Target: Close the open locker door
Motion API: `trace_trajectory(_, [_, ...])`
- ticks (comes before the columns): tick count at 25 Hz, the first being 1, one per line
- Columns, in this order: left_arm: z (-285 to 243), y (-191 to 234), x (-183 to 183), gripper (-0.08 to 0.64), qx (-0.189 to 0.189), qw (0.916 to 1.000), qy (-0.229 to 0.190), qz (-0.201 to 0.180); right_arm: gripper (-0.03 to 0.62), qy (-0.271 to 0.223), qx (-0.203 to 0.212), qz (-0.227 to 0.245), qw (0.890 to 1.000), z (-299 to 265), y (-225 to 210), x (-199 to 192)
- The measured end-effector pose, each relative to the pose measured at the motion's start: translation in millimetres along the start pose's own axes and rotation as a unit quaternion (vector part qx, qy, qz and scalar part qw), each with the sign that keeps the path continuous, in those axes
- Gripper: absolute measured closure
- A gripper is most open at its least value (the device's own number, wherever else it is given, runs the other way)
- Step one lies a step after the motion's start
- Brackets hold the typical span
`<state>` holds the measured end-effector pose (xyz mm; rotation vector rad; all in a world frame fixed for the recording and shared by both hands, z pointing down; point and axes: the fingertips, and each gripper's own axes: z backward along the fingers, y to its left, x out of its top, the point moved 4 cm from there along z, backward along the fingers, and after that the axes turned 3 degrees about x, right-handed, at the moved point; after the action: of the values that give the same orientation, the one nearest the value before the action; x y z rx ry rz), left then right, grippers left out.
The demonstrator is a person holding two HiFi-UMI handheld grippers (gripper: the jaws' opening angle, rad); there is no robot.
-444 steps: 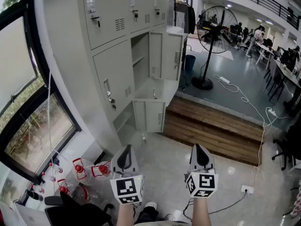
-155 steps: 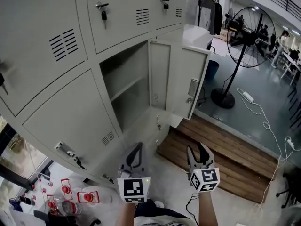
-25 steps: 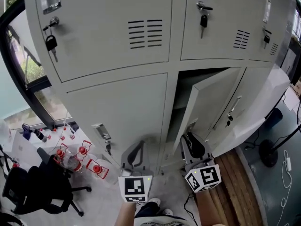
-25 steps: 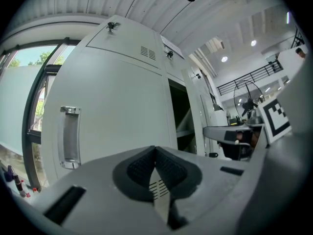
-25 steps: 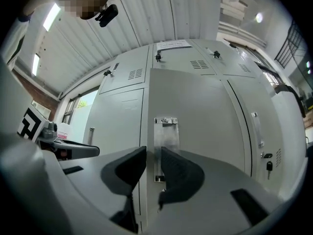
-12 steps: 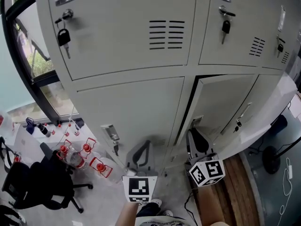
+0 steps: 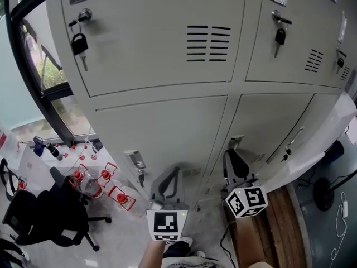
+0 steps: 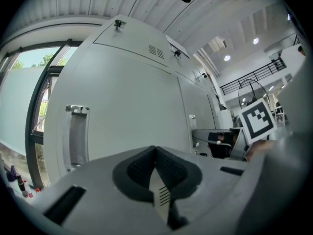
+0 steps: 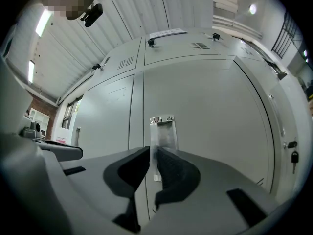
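Note:
The grey locker door (image 7: 273,121) in the lower row now lies flush with its neighbours, with no dark gap round it. Its metal handle (image 7: 235,143) sits at the door's left edge. My right gripper (image 7: 235,159) is just below that handle, tips close to the door. Seen from the right gripper, its jaws (image 9: 153,153) are closing to a thin slit, with the handle (image 9: 162,129) lined up beyond it and nothing gripped. My left gripper (image 7: 170,178) hangs before the neighbouring left door, pads together (image 8: 155,153), holding nothing.
The left door's handle (image 7: 135,161) has a key below it. Upper doors carry a padlock (image 7: 80,43) and keys (image 7: 279,38). Red-capped bottles (image 7: 103,180) and a black chair (image 7: 44,216) stand at lower left by the window (image 7: 39,60). A wooden step (image 7: 281,228) lies at lower right.
The door swung from ajar to fully closed as my right gripper followed it in. The right jaws narrowed. The head view shifted slightly rightward along the lockers.

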<state>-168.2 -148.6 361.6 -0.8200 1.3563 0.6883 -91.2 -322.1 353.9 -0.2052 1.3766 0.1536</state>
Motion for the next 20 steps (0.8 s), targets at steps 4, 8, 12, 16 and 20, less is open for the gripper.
trace_trajectory(4, [-0.4,2.8,-1.0,0.558,0.004,1.0,0.0,-0.002,0.536,-0.002,-0.004,-0.002,1.0,-2.7,-1.5,-0.7])
trace_trajectory(8, [-0.6,4.7,-3.0,0.558,0.004,0.9999,0.001,-0.012,0.54,-0.002,-0.006,-0.001,1.0,-3.7,-1.8,-0.4])
trace_trajectory(12, [-0.2,2.8,-2.9,0.558,0.001,0.9999,0.0,-0.015,0.54,-0.003,-0.006,-0.002,1.0,-1.7,-0.6,1.7])
trace_trajectory(16, [2.0,-1.4,-0.1,0.558,0.0,1.0,0.001,-0.004,0.54,-0.01,-0.012,0.008,1.0,9.3,0.5,9.5])
trace_trajectory(20, [2.4,-5.7,2.3,0.558,-0.005,1.0,-0.001,-0.004,0.54,-0.006,-0.036,0.027,0.999,26.6,-2.3,15.4])
